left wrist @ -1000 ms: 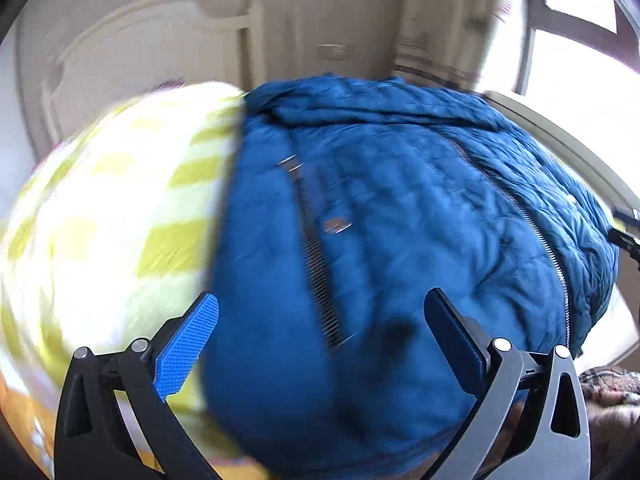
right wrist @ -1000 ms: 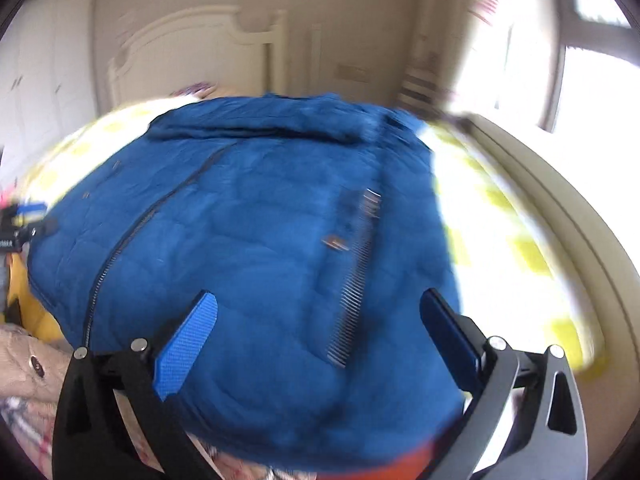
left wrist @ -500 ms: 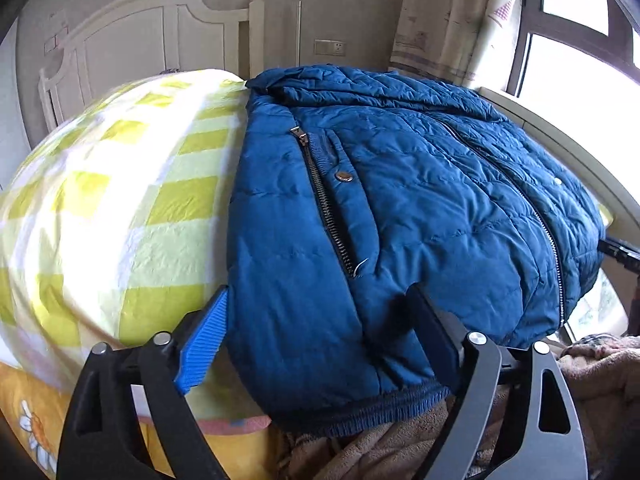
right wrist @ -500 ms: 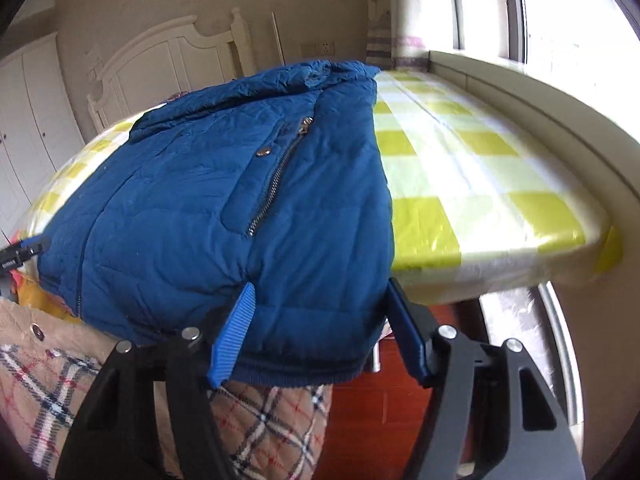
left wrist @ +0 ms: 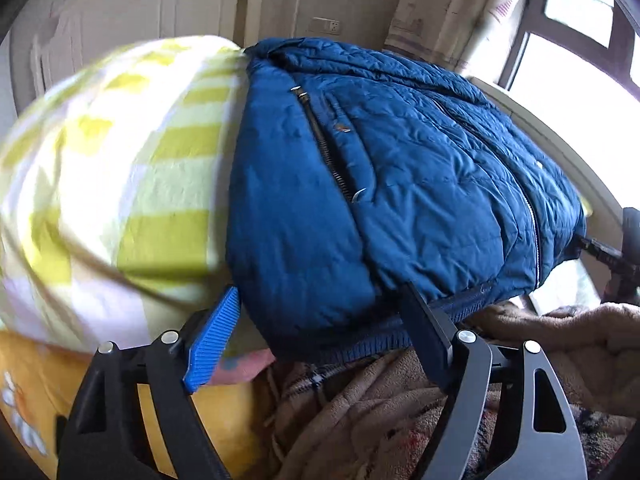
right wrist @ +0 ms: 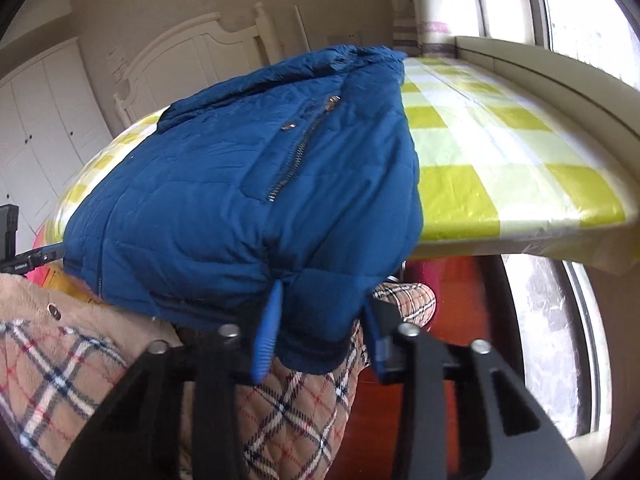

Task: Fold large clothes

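Jacket (right wrist: 248, 208) hem between right tool (right wrist: 320, 332) pads

Left hand-held gripper (left wrist: 320, 332) closing around the blue jacket (left wrist: 400, 184) hem (bed's edge), pads not yet pressing.

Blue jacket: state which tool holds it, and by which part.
The right tool, closing, pinches the blue jacket at its bottom hem corner. The left tool, also closing, straddles the hem without gripping.

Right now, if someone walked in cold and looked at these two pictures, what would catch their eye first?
The big blue puffer jacket spread over the yellow-checked bed cover, its hem hanging off the near edge. Both grippers are at that hem: the right gripper is closing on one corner, the left gripper is closing around the other. Below lies a tan plaid-lined coat.
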